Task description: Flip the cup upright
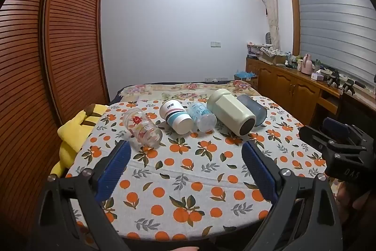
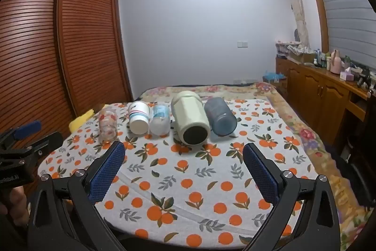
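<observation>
Five containers lying on their sides, all empty: clear printed glass (image 1: 142,128) at 10 o'clock, cream faceted flask (image 2: 190,120) at 12. Left gripper (image 1: 185,171) and right gripper (image 2: 184,172) both hovering with jaws apart, holding nothing.

Five cups (image 2: 190,120) lying down, two grippers (image 2: 184,171).
</observation>
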